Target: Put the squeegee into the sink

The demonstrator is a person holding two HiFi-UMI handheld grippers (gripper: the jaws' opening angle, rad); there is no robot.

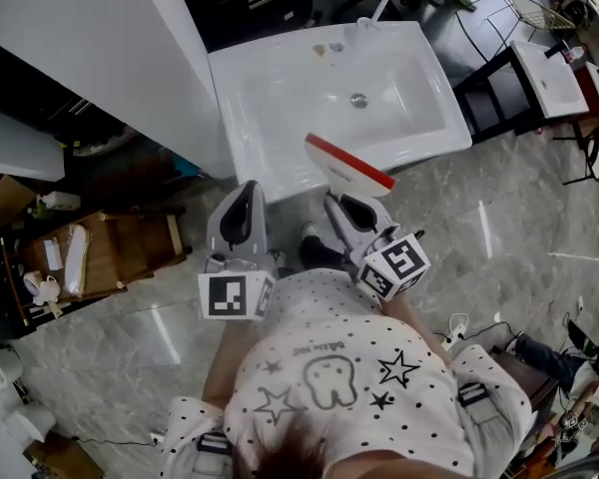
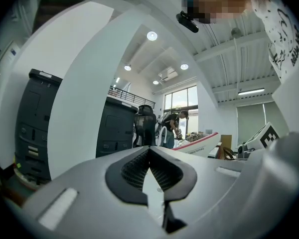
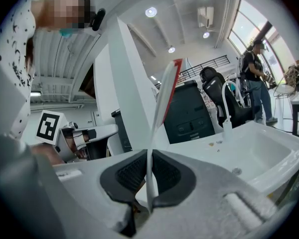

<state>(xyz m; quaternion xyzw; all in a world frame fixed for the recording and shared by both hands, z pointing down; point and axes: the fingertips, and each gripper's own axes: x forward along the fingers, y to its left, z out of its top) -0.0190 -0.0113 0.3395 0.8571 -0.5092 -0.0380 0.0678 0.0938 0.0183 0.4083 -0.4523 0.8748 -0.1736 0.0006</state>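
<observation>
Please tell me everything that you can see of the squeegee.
The squeegee is a flat white tool, plastic by its look, with a red strip along its wide far edge. The right gripper is shut on its thin white near end; nothing else seems to touch it. It hangs tilted in the air, and in the head view it overlaps the near rim of the white sink. The right gripper view shows it edge-on.

squeegee [image 1: 347,164]: white, red edge | sink [image 1: 270,78]: white | left hand-held gripper [image 1: 245,190] and right hand-held gripper [image 1: 334,200]: grey and black, black-and-white square markers | shirt [image 1: 349,387]: white, black dots and stars | floor [image 1: 499,228]: grey marbled | panel [image 1: 90,38] at upper left: white
</observation>
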